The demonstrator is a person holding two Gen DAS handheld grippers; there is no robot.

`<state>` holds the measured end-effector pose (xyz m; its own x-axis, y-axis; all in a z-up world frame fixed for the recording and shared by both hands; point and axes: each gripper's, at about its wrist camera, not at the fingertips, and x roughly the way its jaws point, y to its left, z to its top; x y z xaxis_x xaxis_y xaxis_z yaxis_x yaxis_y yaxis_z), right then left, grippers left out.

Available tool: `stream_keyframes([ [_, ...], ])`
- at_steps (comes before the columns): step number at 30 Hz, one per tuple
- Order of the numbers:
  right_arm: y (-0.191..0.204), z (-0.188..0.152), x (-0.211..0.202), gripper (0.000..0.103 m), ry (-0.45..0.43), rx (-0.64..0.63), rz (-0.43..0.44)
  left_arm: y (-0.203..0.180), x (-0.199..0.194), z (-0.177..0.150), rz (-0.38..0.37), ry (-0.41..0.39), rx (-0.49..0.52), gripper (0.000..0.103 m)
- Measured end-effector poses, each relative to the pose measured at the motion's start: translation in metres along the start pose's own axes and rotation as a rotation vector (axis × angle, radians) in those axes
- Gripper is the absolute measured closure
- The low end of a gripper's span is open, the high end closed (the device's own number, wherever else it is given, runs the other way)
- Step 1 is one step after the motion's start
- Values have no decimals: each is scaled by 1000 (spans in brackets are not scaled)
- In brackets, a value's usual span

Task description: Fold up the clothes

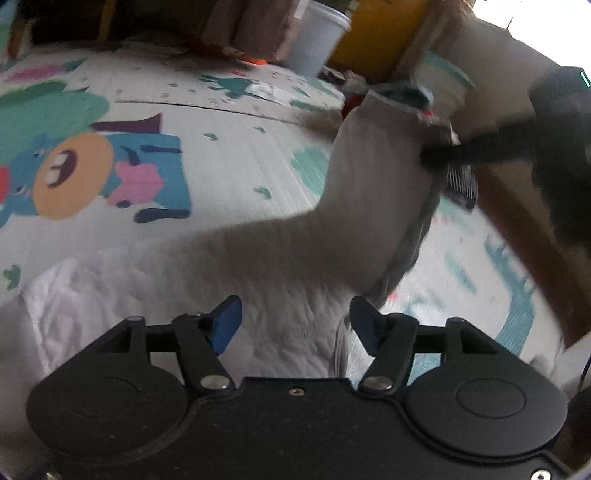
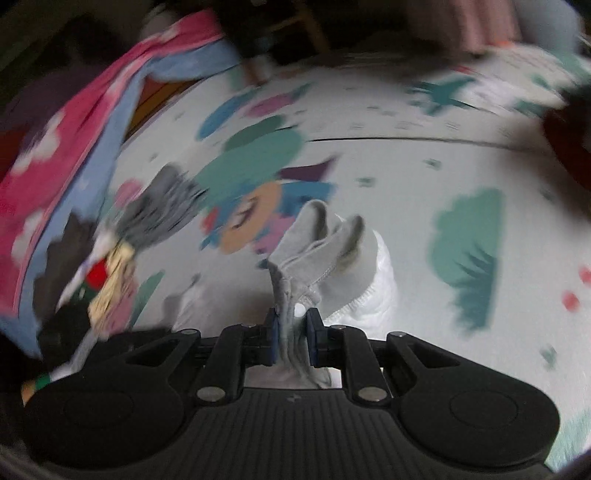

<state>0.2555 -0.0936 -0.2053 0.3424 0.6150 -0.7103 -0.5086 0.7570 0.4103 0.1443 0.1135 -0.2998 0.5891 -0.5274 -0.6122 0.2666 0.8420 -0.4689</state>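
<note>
A light grey quilted garment (image 1: 295, 251) with a white lining lies on the cartoon play mat (image 1: 229, 155). One end of it is pulled up to the right. My left gripper (image 1: 295, 321) hovers just over its lower part, open, and the blue pads (image 1: 227, 325) stand apart without pressing the cloth. My right gripper (image 1: 439, 151) shows blurred at the right, raised, with the garment's end hanging from it. In the right wrist view the right gripper (image 2: 291, 332) is shut on a bunched fold of the grey garment (image 2: 314, 251), which sticks up past the pads.
A white bucket (image 1: 317, 37) and a yellow panel (image 1: 373, 33) stand beyond the mat's far edge. A blurred heap of other clothes (image 2: 122, 251) and a pink and blue blanket (image 2: 74, 129) lie at the left. A dark red object (image 2: 569, 136) sits at the right.
</note>
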Motion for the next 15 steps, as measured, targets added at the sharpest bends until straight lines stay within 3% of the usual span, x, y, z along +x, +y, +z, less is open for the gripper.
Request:
stream_keyframes([
  [4,46,-3,23,85,17,-172,-35,48,-16,16,-161,-43,-395,36],
  [6,64,-9,33,86,18,-226,-66,61,-21,26,-221,-67,-512,33],
  [10,99,-27,48,86,2,-394,-166,52,-25,58,-254,-84,-501,31],
  [15,146,-66,65,86,-22,-697,-273,20,-10,81,-104,40,-375,31],
])
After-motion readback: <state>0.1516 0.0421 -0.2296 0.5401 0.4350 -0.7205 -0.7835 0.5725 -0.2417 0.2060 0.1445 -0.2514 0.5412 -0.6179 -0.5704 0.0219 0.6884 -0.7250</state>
